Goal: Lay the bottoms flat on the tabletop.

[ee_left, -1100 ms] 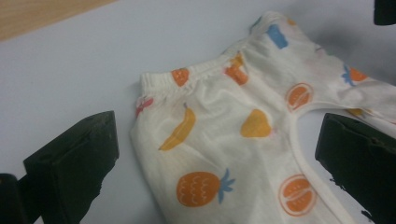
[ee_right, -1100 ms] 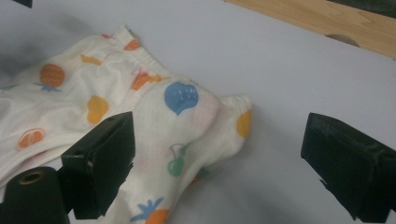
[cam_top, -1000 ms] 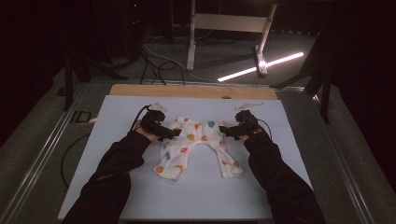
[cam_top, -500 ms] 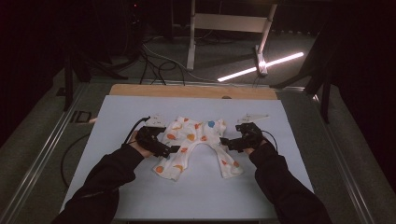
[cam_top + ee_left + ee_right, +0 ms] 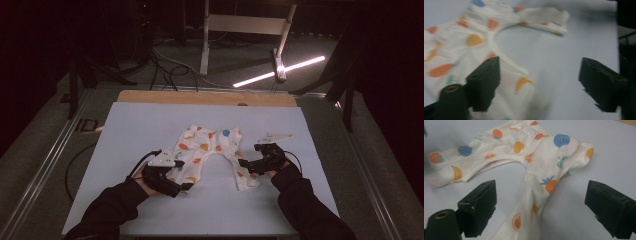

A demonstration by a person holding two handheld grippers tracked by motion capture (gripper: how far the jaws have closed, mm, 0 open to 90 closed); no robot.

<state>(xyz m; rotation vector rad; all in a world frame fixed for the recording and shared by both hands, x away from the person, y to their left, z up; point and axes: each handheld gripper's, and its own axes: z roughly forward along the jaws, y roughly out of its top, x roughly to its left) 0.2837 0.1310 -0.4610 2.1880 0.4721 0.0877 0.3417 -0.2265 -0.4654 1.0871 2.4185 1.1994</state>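
1. A pale blue mat (image 5: 150, 125) covers the tabletop, lit bright against the dark room.
2. Along the far edge, a strip of bare wood (image 5: 200, 97) peeks out past the mat.
3. Beyond the table, a light bar (image 5: 280, 72) glows on the floor, far right.
4. A white stand (image 5: 245, 25) rises behind it.
5. Black cables (image 5: 165, 67) snake over the floor, far left.
6. A metal rail (image 5: 45, 160) runs down the left side.
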